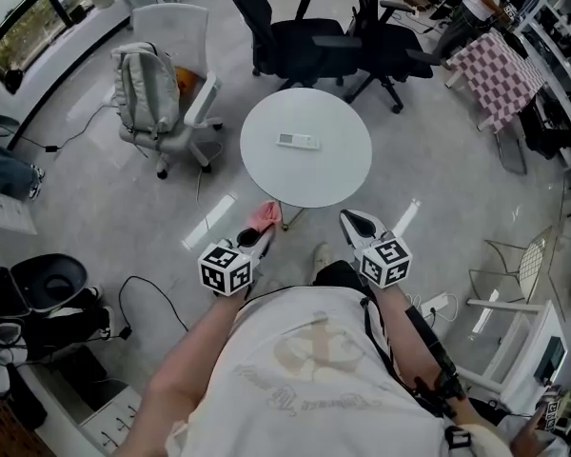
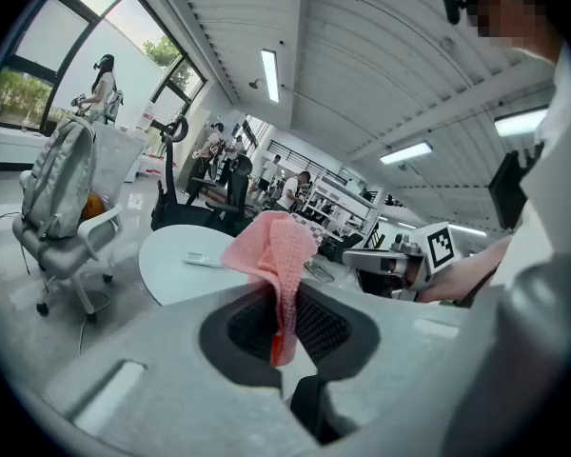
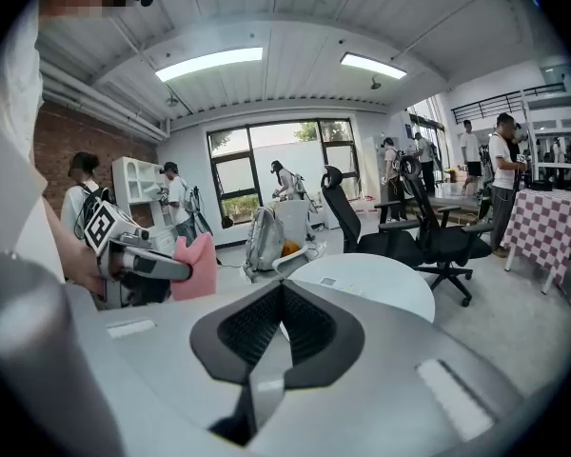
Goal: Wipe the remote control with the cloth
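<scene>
A white remote control (image 1: 298,141) lies flat near the middle of the round white table (image 1: 343,174); it also shows as a thin strip (image 2: 203,260) in the left gripper view. My left gripper (image 1: 264,225) is shut on a pink cloth (image 2: 278,255), which bunches up above the jaws and hangs short of the table's near edge (image 1: 266,214). My right gripper (image 1: 353,222) is shut with nothing between its fingers, also short of the table's near edge. The cloth (image 3: 196,266) and left gripper show at the left of the right gripper view.
A white chair with a grey backpack (image 1: 146,89) stands left of the table. Two black office chairs (image 1: 305,36) stand behind it. A checked-cloth table (image 1: 500,74) is at the far right. Cables and black equipment (image 1: 48,293) lie on the floor at the left.
</scene>
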A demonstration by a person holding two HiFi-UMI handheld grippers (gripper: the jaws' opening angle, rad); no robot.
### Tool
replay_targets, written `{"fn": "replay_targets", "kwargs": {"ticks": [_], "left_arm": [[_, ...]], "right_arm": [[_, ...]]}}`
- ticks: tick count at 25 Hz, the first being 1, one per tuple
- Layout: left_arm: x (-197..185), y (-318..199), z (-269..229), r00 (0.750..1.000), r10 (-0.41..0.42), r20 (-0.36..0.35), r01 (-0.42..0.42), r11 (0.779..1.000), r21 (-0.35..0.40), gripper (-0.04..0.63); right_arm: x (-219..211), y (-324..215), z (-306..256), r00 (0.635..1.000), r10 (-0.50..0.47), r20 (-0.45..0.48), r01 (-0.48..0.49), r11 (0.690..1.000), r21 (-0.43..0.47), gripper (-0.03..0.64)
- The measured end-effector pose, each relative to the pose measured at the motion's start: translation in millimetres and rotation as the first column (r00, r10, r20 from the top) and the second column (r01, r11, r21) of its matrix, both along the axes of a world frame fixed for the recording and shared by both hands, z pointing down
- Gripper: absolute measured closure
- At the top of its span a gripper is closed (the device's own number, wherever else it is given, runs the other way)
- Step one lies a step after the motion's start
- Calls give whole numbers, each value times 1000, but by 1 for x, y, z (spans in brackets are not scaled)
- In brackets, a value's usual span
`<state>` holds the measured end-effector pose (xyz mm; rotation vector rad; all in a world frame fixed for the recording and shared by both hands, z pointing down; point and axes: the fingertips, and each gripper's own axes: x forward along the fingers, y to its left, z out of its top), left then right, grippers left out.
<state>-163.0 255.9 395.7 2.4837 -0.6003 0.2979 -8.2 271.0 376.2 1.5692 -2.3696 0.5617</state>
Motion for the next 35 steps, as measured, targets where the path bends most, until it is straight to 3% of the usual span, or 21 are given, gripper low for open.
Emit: {"fn": "replay_targets", "kwargs": {"ticks": [14, 26, 35], "left_arm": [[-1, -14, 13, 1000, -4, 26, 5, 1000, -24, 574], [21, -73, 39, 995, -33, 98, 41, 996, -85, 574], [63, -130, 43, 985, -28, 170, 47, 993, -106, 574]], "right_arm": [[2, -22, 13, 1000, 13, 25, -12, 1000, -14, 609], [26, -94, 41, 996, -56, 67, 60, 997, -56, 609], [61, -156, 80, 986, -158, -53, 150, 979, -134, 609]]}}
